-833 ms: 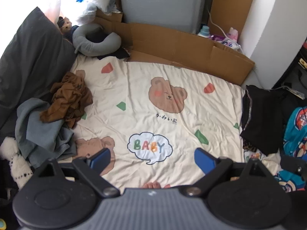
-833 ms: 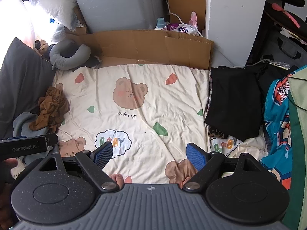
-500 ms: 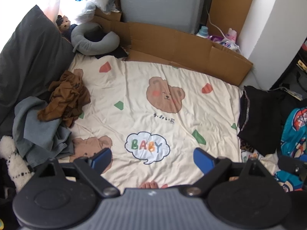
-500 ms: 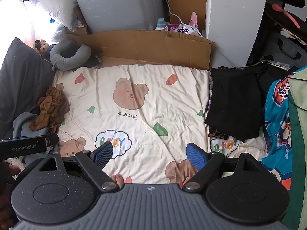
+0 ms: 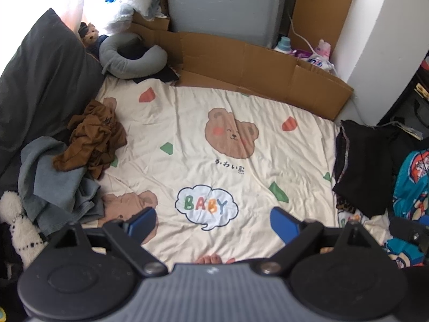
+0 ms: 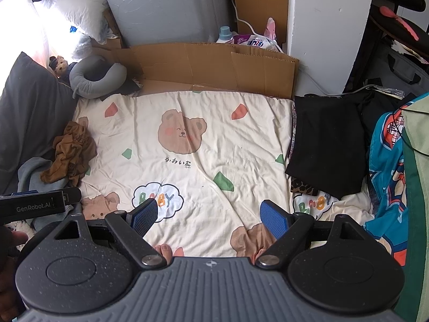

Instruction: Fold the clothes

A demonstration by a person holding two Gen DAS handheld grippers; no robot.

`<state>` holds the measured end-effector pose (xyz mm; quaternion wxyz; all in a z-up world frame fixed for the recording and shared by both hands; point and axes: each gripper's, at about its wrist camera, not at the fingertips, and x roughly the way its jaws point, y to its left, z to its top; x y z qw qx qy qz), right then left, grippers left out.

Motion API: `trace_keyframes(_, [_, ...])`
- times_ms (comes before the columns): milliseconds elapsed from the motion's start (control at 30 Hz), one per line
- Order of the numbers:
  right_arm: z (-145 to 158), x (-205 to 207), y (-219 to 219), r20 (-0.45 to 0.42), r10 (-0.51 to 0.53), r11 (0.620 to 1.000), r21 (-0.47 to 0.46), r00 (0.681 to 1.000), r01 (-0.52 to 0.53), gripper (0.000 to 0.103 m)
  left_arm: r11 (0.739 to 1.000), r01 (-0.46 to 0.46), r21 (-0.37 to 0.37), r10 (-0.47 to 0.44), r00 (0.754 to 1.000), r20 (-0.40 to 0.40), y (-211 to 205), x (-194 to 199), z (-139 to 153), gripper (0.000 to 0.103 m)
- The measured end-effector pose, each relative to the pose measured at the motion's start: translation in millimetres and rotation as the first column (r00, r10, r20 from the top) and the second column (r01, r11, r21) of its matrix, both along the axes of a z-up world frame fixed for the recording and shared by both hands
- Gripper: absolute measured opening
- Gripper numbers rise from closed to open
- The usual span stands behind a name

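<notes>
**Both claws wide and empty above the bed; the clothes wait at its left edge**

The things to fold lie crumpled at the left edge of the bed (image 5: 241,134): a brown garment (image 5: 92,139) heaped on top of a grey-blue garment (image 5: 51,177), both pressed against the dark pillow (image 5: 40,94) there. A black garment (image 5: 367,166) lies flat at the bed's right edge, over something with a leopard print; whether it is already folded I cannot tell for certain.

The brown piece looks thin and limp, with many small wrinkles, so it will probably be light, sag from any hold and slide easily over the cotton cover. It is bunched with no clear hem or shoulder showing; a raised ridge near its top looks like the easiest place to pinch, and it will then need shaking out on the open middle of the bed. The grey-blue piece seems thicker and heavier, likely to drag rather than flutter, and its free edge nearest the foot of the bed offers a hold.

The left claw (image 5: 211,221) hangs over the near middle of the bed, tilted steeply downward, jaws spread wide with nothing between them. The right claw (image 6: 207,216) sits beside it, aimed likewise at the cover, jaws equally wide and empty. Neither touches cloth.
</notes>
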<state>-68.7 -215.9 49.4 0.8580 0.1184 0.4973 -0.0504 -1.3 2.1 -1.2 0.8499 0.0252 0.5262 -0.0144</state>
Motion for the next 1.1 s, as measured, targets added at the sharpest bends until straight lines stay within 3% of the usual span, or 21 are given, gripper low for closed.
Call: trace_keyframes(1100, [1.7,1.5,-8.8,-0.017,-0.022,1.0,-0.012,1.0,0.022,0.088,1.0,0.021,-0.022,-0.021,1.0,-0.003,4.1,0.2,-1.6,0.093])
